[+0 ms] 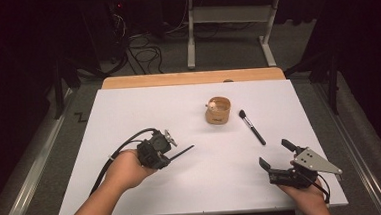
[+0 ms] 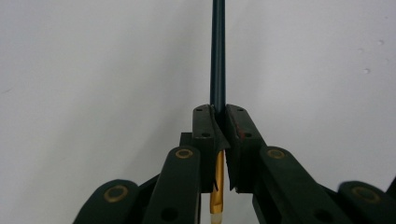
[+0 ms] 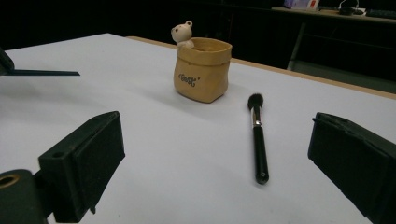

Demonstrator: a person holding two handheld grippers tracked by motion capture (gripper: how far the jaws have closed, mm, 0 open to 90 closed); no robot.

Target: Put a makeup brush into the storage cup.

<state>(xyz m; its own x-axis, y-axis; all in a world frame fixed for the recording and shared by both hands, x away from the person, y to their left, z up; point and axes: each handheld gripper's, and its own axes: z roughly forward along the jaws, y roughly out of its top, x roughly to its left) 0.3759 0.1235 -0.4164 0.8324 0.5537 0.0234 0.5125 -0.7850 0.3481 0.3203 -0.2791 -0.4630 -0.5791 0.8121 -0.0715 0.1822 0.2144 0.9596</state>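
Note:
My left gripper point(image 1: 169, 157) point(image 2: 219, 114) is shut on a thin dark stick point(image 1: 183, 151) point(image 2: 217, 56) with a gold band near its held end. The stick juts out past the jaws to the right, over the white tabletop point(image 1: 129, 116). A tan pouch-shaped cup point(image 1: 218, 111) point(image 3: 202, 70) with a small bear on its rim stands at the middle back. To its right a black makeup brush point(image 1: 252, 127) point(image 3: 258, 140) lies flat, bristles toward the cup. My right gripper point(image 1: 276, 154) point(image 3: 219, 154) hovers open at the front right, jaws wide and pointing at the brush and cup.
A wooden table edge point(image 1: 191, 78) shows behind the white top. Beyond it are a grey floor, cables point(image 1: 142, 53) and a white desk frame point(image 1: 228, 15). The stick's tip point(image 3: 46, 72) shows at the left in the right gripper view.

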